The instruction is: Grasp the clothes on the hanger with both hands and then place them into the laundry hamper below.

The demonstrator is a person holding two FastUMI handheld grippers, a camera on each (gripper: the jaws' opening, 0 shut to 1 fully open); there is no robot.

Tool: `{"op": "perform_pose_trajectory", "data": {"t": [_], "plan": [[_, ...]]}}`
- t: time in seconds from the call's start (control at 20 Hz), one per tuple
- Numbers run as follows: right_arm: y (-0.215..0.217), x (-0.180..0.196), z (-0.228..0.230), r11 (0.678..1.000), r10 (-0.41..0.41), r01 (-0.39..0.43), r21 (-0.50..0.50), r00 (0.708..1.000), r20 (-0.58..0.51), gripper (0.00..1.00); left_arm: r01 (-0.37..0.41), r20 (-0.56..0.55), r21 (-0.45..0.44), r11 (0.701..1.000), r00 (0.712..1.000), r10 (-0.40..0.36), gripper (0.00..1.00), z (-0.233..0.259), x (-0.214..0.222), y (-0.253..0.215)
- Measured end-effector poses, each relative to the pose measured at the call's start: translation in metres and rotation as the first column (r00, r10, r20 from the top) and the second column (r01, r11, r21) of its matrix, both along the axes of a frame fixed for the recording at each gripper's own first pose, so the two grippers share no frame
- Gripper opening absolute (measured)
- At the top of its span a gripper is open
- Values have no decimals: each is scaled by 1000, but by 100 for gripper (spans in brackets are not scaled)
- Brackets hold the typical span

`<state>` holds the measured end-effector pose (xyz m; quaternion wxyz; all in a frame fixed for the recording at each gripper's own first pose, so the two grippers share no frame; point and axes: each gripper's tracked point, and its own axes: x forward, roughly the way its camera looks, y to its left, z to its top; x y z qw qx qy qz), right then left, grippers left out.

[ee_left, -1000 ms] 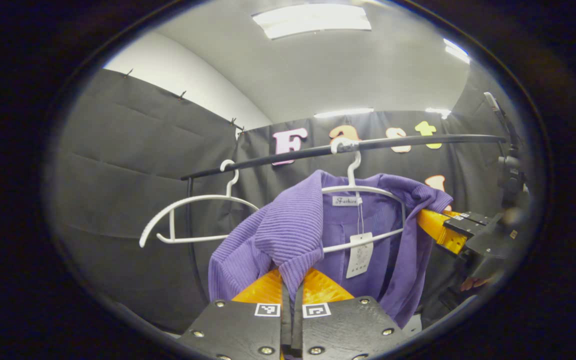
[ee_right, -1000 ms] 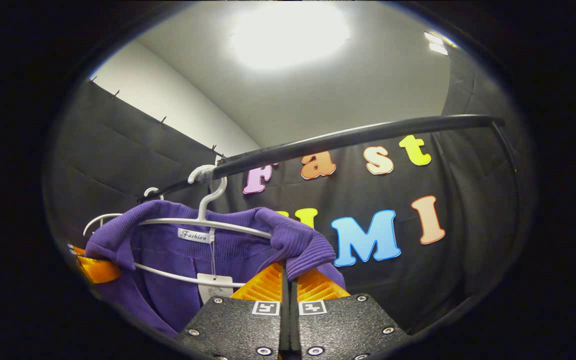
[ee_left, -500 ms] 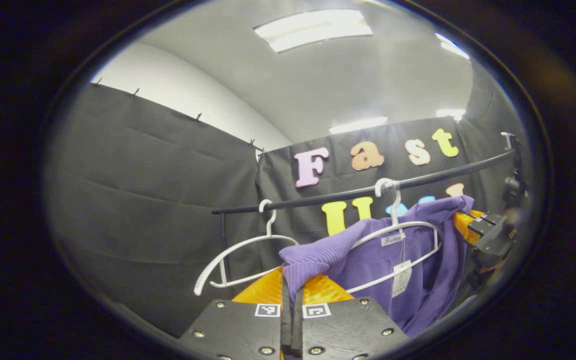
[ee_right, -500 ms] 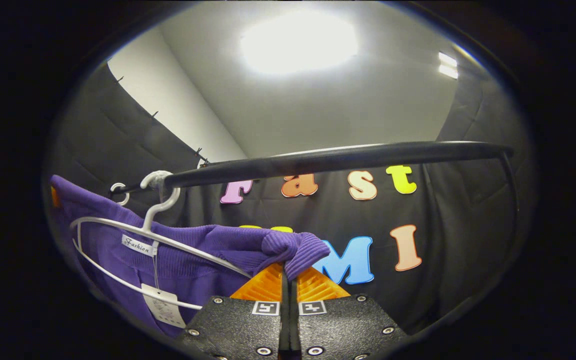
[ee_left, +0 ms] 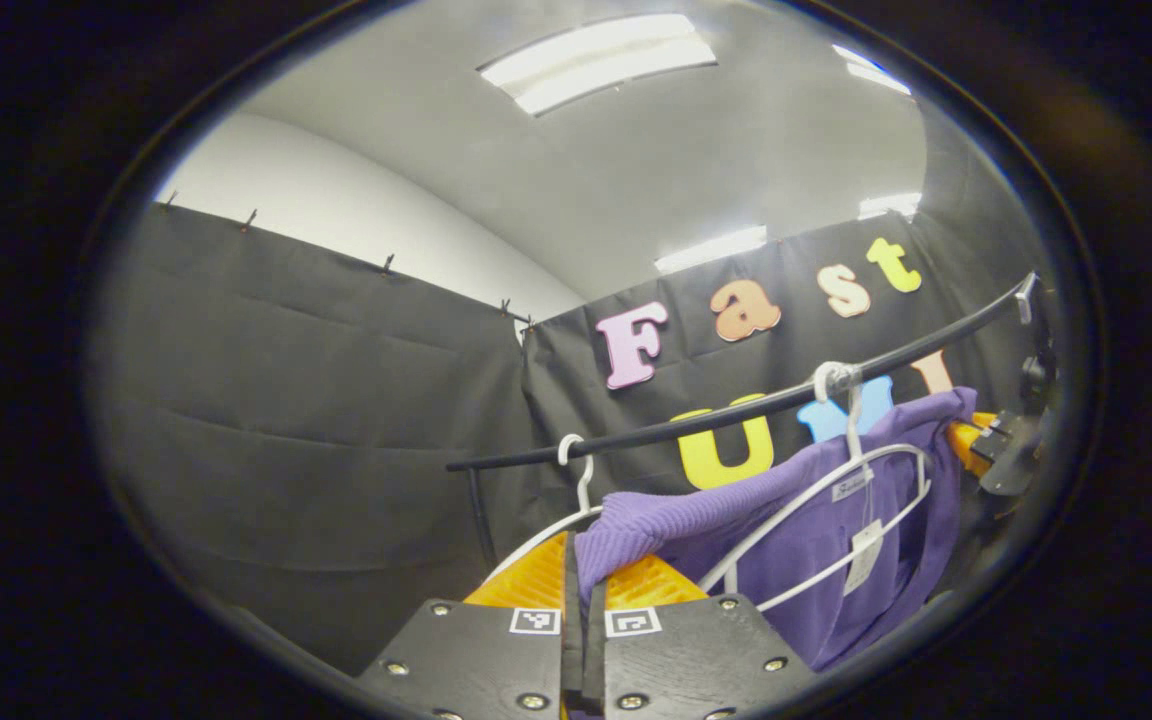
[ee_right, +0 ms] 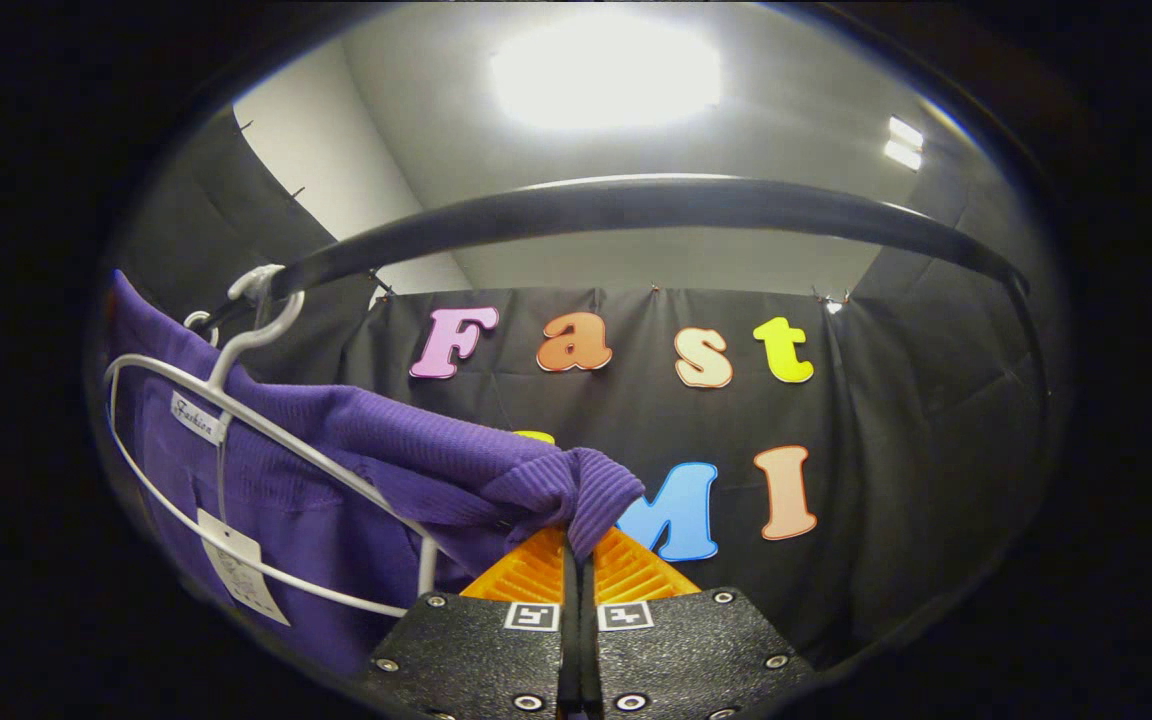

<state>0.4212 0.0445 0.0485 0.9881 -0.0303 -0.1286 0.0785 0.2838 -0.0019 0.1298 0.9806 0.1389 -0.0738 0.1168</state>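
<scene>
Purple ribbed garment (ee_left: 816,520) draped over white hanger (ee_left: 826,500) on black rail (ee_left: 736,410), stretched taut between both claws. Left claw (ee_left: 581,590) clamped on one shoulder edge of the knit, orange fingers (ee_left: 536,580) pressed together. Right claw (ee_right: 576,565) clamped on the other shoulder edge, fabric bunched at the tips. Second white hanger (ee_left: 576,480) bare, further along the rail.

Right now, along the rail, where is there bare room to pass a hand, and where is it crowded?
In the right gripper view the black rail is bare to the right of the hanger hook. It is crowded at that hook, where the purple garment and its white hanger spread between both grippers.
</scene>
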Motion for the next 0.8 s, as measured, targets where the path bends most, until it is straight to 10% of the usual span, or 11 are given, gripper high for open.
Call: {"op": "perform_pose_trajectory", "data": {"t": [0.8], "plan": [[-18,46,-83,999,-2,11,40,974,-227,0,120,-88,-50,991,988,-124,6,-39,40,7]]}}
